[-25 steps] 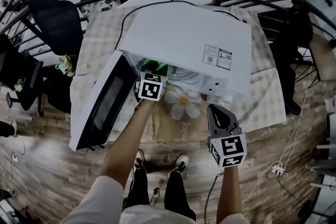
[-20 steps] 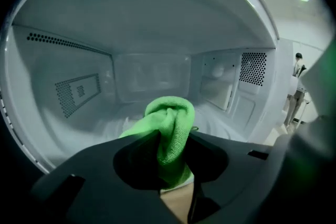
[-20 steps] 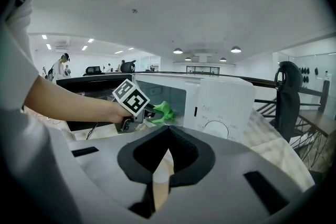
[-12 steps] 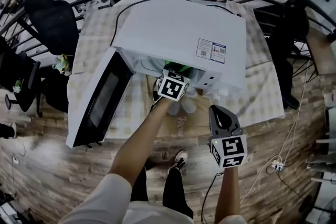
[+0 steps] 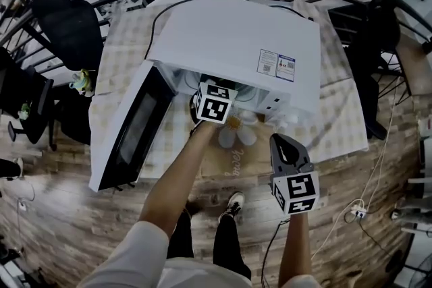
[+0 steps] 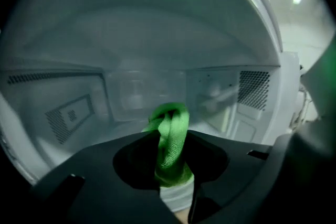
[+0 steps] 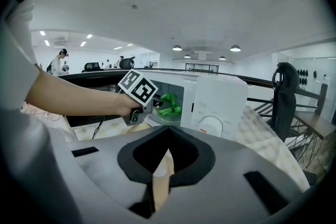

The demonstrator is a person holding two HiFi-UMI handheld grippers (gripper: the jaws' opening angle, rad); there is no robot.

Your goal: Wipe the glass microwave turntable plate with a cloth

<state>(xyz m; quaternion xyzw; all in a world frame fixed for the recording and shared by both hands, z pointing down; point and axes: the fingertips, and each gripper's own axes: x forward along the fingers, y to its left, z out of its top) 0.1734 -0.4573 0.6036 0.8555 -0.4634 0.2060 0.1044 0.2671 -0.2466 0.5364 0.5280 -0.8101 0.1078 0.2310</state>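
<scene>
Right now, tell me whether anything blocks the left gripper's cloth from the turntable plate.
Nothing visible does. The microwave door is swung open, and the left gripper, shut on the green cloth, is inside the cavity over the glass plate.

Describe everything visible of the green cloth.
The green cloth is bright, with a fine woven, microfibre look, bunched into a twisted upright fold. The left tongs are shut on it, and its end pokes out past their tips. It is held inside the open microwave. Whether it touches anything beneath it cannot be told.
</scene>
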